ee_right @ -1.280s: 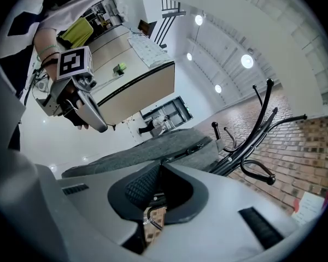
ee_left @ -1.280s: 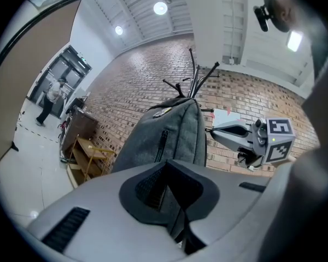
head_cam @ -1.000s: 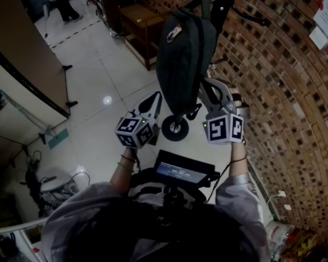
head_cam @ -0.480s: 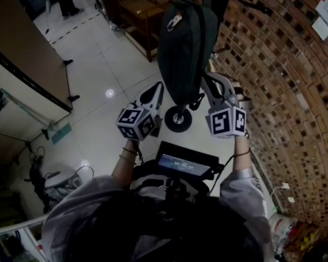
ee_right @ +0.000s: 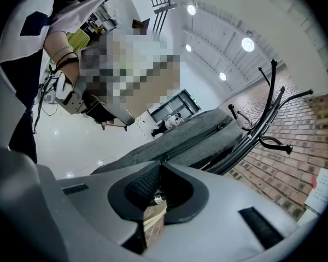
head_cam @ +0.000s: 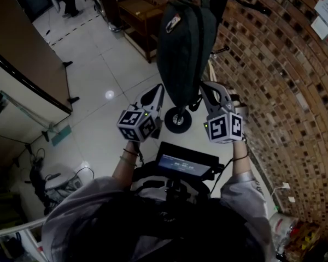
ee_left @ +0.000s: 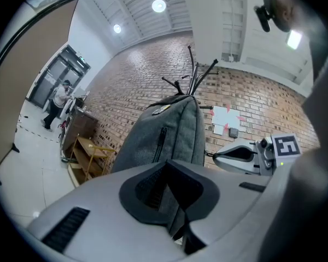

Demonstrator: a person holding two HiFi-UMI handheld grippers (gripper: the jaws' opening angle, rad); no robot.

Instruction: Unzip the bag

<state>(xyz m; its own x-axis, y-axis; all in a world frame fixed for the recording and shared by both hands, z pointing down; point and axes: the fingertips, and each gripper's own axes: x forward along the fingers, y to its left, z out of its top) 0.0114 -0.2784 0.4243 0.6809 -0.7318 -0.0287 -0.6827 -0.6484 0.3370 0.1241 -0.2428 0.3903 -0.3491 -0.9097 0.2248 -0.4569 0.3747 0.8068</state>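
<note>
Two pairs of fingers (ee_left: 148, 190), both clenched: on what? (Editor)
Those of the left gripper (ee_left: 167, 171) pinch lower fabric of the grey bag (head_cam: 186, 42); those of the right gripper (ee_right: 160, 165) grip a small metal pull (ee_right: 159, 197) at its right side. (Photographer)
And the bag? (Editor)
It hangs from a black rack (ee_right: 259, 129) beside the brick wall (head_cam: 273, 75), above a white tiled floor (head_cam: 109, 64). (Photographer)

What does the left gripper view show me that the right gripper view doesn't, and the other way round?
Only the left gripper view: the left gripper shut on the bag fabric, and a wooden shelf by the wall. Only the right gripper view: the right gripper closed on a small metal piece, apparently the zipper pull. Both: the bag, the coat rack and the brick wall.
</note>
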